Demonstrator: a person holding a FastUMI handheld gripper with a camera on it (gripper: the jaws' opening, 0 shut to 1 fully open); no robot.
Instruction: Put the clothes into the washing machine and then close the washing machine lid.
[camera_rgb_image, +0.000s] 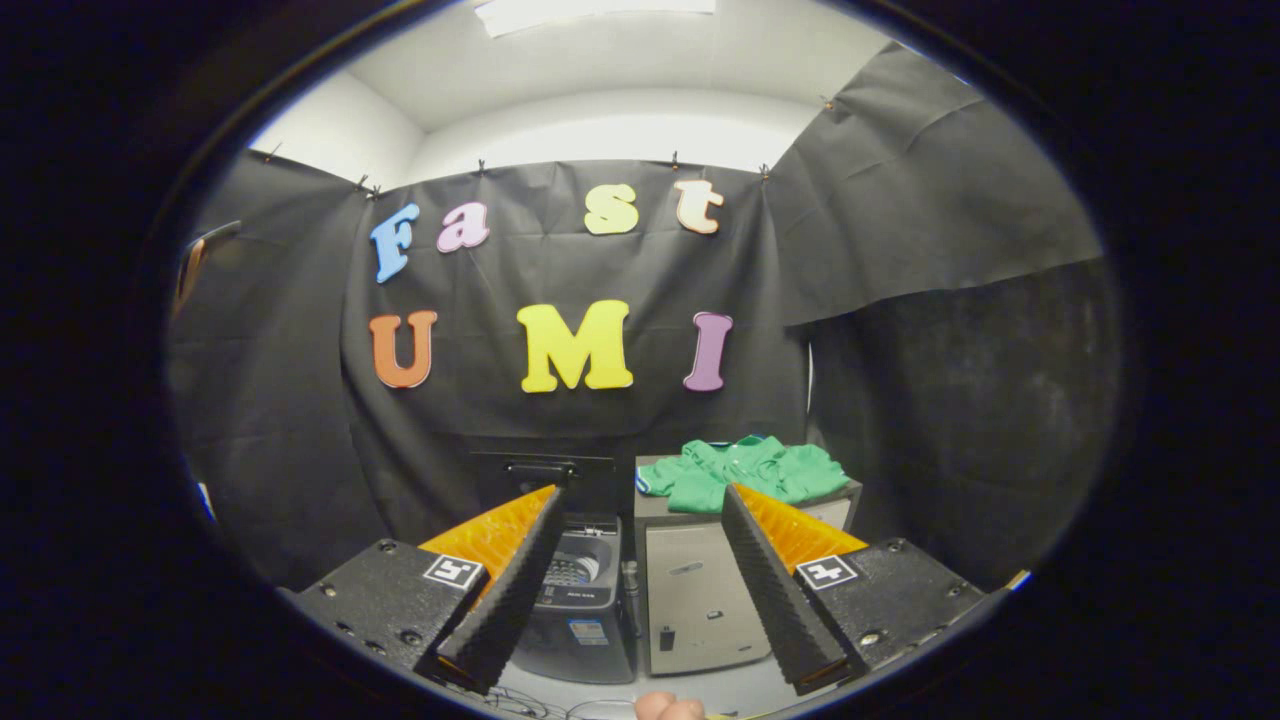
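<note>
1. The green clothes (745, 472) lie heaped on top of a grey cabinet (697, 598), far ahead, beyond my right finger.
2. The washing machine (580, 600) stands just left of that cabinet, its lid (543, 467) raised.
3. My gripper (640, 585) holds nothing; my fingers are spread wide apart.

clothes (745, 470) on cabinet (700, 600), right of washing machine (580, 600).

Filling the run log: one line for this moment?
gripper: open, holding nothing | green clothes: on cabinet, beyond fingers | washing machine: lid open | stage: approach
</note>
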